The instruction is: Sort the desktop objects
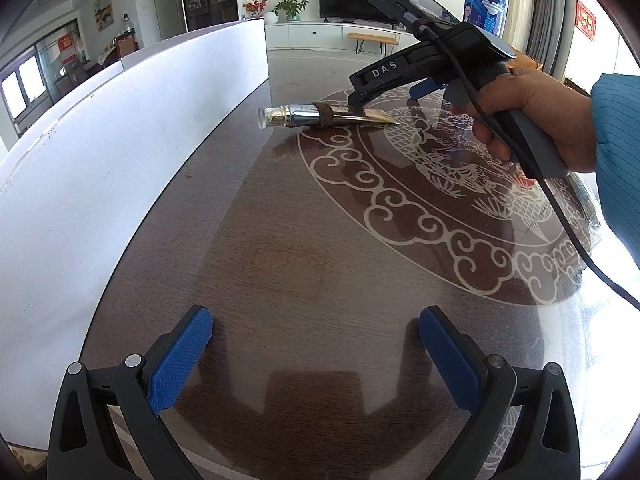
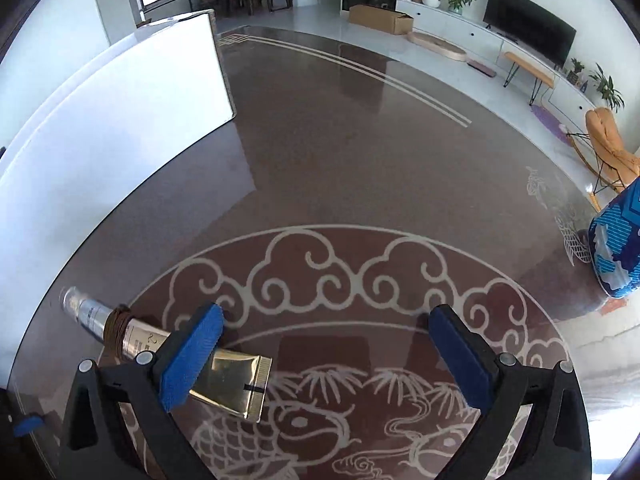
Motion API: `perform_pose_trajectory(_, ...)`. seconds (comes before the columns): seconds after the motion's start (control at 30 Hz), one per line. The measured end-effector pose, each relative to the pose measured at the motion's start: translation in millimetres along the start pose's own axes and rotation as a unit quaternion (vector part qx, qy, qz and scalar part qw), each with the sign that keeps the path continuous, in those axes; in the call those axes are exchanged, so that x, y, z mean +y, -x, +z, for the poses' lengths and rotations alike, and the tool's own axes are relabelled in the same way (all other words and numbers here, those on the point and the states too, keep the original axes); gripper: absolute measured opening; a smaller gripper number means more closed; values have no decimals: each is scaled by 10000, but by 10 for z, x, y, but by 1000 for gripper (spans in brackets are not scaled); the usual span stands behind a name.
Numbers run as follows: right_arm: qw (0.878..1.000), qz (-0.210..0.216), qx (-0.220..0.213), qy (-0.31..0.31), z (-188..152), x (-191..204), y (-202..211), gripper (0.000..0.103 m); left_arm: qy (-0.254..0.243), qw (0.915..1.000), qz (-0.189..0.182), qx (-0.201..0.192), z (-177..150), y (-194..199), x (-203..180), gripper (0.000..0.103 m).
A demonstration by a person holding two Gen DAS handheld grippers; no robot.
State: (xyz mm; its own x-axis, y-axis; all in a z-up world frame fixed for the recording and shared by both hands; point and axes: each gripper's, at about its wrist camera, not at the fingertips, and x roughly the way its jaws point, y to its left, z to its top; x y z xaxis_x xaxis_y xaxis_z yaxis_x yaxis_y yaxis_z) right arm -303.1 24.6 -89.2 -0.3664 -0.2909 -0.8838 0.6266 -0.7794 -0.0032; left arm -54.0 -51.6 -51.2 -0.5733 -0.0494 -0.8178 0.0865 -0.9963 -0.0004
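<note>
- On the dark wood-grain glass-topped table with a white carp-and-cloud medallion, a gold metallic squeeze tube with a silver neck and clear cap lies flat at the medallion's rim, near the white upright board.
- Tube looks light, soft-walled, glossy, likely slippery; brown cord wrapped round its shoulder. Best hold is probably across the firmer neck end, not the flat crimped tail.
- Right gripper: jaws wide apart, nothing held; its left blue pad overlaps the tube, contact unclear.
- Left gripper: wide open, empty, hovering over bare table well apart from the tube.
- Left view alone shows the right hand; right view alone shows the crimp and a blue patterned container.
</note>
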Motion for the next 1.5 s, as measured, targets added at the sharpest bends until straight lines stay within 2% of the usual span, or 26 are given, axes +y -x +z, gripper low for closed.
perform_pose_trajectory(0.27, 9972, 354, 75, 656, -755, 359, 370, 103, 0, 10000, 5, -2, -4, 2, 2, 103)
perform_pose_trajectory(0.37, 9989, 220, -20, 405, -974, 332, 467, 103, 2, 10000, 11, -4, 5, 7, 3, 103)
perform_pose_trajectory(0.57, 9988, -55, -472, -95, -1500, 218, 827, 103, 5, 10000, 11, -7, 0, 11, 5, 103)
perform_pose_trajectory(0.83, 9900, -307, -944, -1006, -2341, -4, 1512, 103, 5, 10000, 12, -7, 0, 9, 6, 103)
perform_pose_trajectory(1.1, 9886, -817, -918, -875, -3186, 163, 2039, 103, 59, 10000, 53, 20, 16, 3, 3, 103)
perform_pose_trajectory(1.27, 9876, -881, -1006, -826, -3435, 319, 2095, 103, 64, 10000, 64, 32, -20, 9, -11, 103)
perform_pose_trajectory(1.5, 9900, -726, -978, -713, -3488, 423, 2004, 103, 39, 10000, 36, 75, -29, 11, -6, 103)
